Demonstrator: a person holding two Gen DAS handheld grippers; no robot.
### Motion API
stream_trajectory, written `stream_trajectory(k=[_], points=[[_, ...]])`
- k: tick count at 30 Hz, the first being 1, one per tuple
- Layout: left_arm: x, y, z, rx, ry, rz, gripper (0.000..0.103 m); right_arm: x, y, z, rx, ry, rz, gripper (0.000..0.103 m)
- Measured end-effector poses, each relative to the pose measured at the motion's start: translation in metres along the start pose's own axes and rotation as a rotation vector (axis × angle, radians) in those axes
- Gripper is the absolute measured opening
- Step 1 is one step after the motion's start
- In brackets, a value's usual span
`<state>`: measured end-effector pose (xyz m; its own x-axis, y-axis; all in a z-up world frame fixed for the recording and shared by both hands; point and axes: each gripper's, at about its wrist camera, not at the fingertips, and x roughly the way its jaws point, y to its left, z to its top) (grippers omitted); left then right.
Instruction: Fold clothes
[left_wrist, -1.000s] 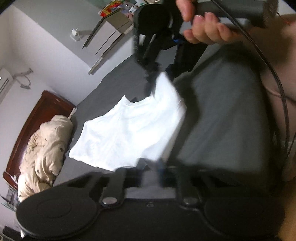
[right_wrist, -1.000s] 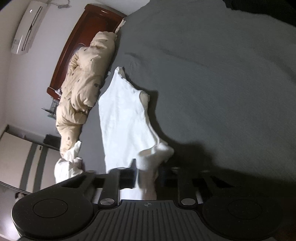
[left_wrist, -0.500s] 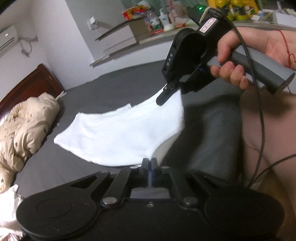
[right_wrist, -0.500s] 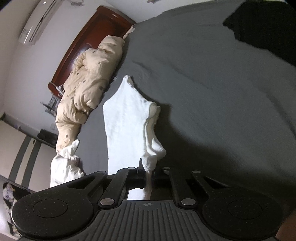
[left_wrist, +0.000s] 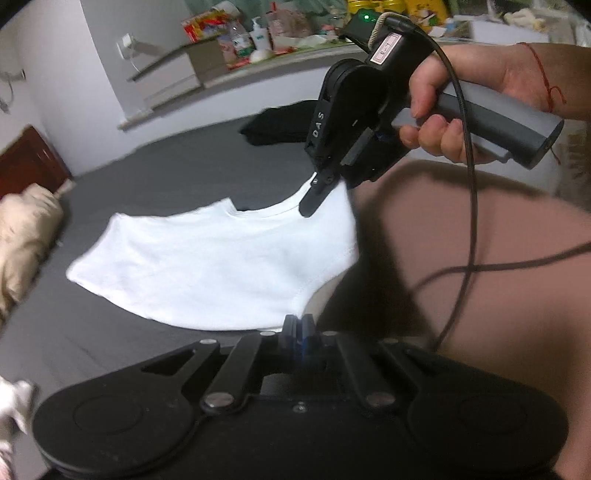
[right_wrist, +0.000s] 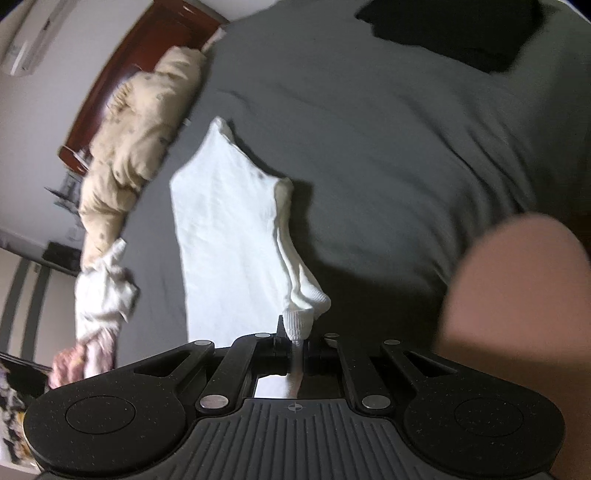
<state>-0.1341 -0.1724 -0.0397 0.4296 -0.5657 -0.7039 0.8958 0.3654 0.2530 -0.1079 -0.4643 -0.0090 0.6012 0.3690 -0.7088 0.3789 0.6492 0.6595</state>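
A white T-shirt (left_wrist: 221, 266) lies half spread on the grey bed (left_wrist: 166, 173), its near side lifted. My left gripper (left_wrist: 299, 326) is shut on the shirt's near edge at the bottom of the left wrist view. Further back in that view a hand holds my right gripper (left_wrist: 309, 208), which is shut on the shirt's edge beside the neckline. In the right wrist view the T-shirt (right_wrist: 229, 229) stretches away from the right gripper (right_wrist: 295, 334), which pinches a bunched white corner.
A beige duvet (right_wrist: 136, 147) lies along the dark wooden headboard (right_wrist: 147, 48). Crumpled pale clothes (right_wrist: 103, 291) sit near the bed's left side. A black garment (right_wrist: 443, 33) rests at the far end. The person's leg (left_wrist: 480, 277) is close on the right.
Both grippers have drawn the shirt nearer the person, pulling it taut between them. The left gripper's fingers, apart and blurred a second ago, now stand together on the edge.
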Motion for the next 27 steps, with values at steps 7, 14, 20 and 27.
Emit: stream_trajectory(k=[7,14,20,27], points=[[-0.003,0.010,-0.001,-0.060,-0.005,-0.017,0.003,-0.006,0.007,-0.003,0.002,0.025,-0.015,0.006],[-0.011,0.078,0.025,-0.160,-0.074,0.028,0.003,0.008,0.035,0.039,0.042,0.011,0.066,0.006],[0.012,0.142,0.030,-0.332,-0.098,0.054,0.003,0.027,0.060,0.078,0.088,0.002,0.133,0.006],[0.047,0.197,0.022,-0.482,-0.072,0.087,0.003,0.081,0.076,0.110,0.137,0.007,0.101,0.006]])
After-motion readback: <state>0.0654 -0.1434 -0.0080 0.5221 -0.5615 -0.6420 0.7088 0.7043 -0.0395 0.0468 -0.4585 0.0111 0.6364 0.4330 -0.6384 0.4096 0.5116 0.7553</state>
